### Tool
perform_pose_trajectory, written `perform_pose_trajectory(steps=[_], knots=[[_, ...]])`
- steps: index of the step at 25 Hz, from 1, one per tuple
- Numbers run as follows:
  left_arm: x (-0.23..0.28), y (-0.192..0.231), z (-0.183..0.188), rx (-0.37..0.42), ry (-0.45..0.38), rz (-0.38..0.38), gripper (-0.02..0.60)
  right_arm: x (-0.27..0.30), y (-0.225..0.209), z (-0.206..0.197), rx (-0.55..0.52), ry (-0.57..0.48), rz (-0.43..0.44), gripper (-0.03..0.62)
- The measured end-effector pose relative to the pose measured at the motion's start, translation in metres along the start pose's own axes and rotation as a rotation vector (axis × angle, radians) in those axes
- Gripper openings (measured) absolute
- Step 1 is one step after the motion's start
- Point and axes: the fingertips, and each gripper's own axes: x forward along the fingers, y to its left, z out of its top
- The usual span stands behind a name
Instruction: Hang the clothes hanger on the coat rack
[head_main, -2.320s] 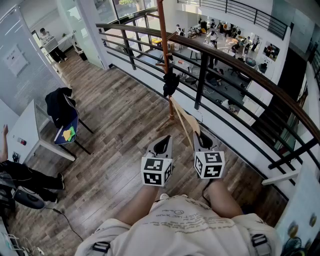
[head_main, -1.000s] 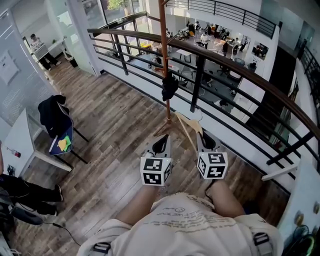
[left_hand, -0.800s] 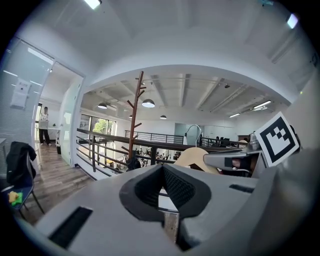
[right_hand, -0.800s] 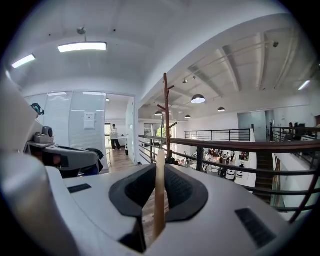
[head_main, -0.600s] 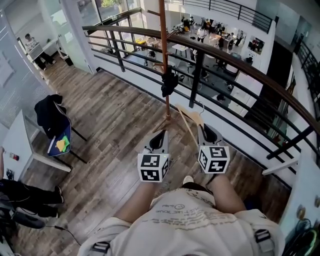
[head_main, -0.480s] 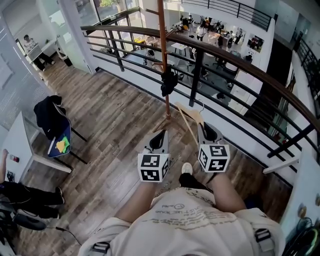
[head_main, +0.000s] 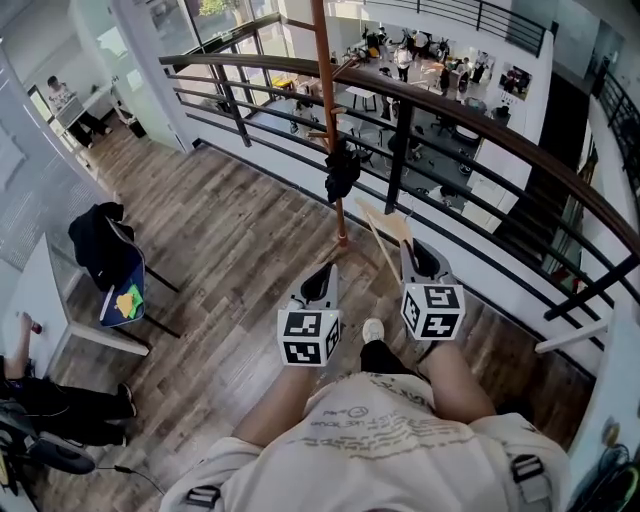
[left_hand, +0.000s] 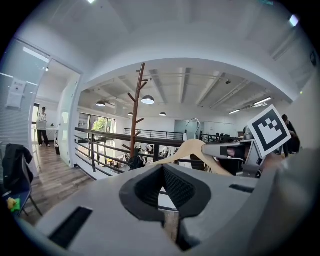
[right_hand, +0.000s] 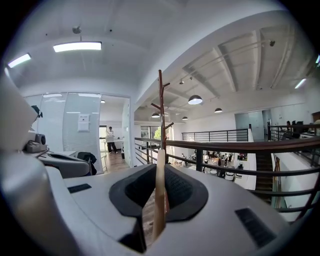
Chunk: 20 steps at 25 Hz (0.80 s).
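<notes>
1. Right gripper: jaws clamped on wooden hanger, seen edge-on btwn the pads.
2. Left gripper: jaws together, nothing btwn them; held just beside right one.
3. Hanger not yet on coat rack. Rack stands ahead, near railing, w/ dark garment hanging on it.
</notes>
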Motion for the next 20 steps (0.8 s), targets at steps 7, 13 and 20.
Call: perform_pose_trajectory(steps=[7, 13, 20], knots=[[0.046, 0.018, 0.009, 0.011, 0.012, -0.021, 0.003, 0.048, -0.017, 0.006, 0.010, 0.007, -0.018, 0.049], [0.086, 0.039, 0.020, 0.001, 0.008, -0.010, 0.003, 0.092, -0.030, 0.020, -0.006, 0.005, -0.008, 0.049], [0.128, 0.057, 0.022, -0.013, 0.039, -0.016, 0.003, 0.128, -0.048, 0.032, 0.004, 0.003, -0.015, 0.049]])
